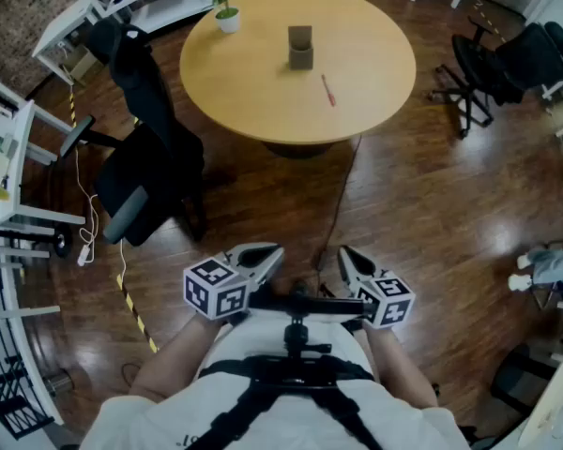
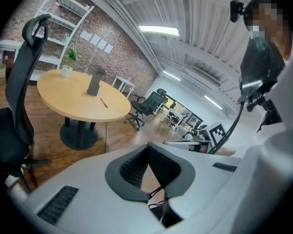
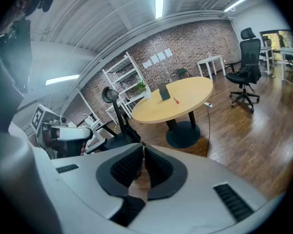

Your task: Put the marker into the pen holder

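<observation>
The red marker (image 1: 328, 90) lies on the round wooden table (image 1: 253, 92) far ahead of me, just right of the grey pen holder (image 1: 300, 48), which stands upright near the table's middle. Both grippers hang close to my body over the wood floor, well short of the table. My left gripper (image 1: 274, 251) has its pads meeting at the tips with nothing between them. My right gripper (image 1: 345, 253) also looks shut and empty. The left gripper view shows the marker (image 2: 103, 102) and holder (image 2: 94, 83) in the distance, as does the right gripper view's marker (image 3: 176, 100) and holder (image 3: 163, 91).
A black office chair (image 1: 141, 186) stands between me and the table's left side. More black chairs (image 1: 493, 68) stand at the right. A potted plant (image 1: 225, 9) sits on the table's far left edge. White shelving (image 1: 9, 157) lines the left, and a cable (image 1: 342, 204) runs across the floor.
</observation>
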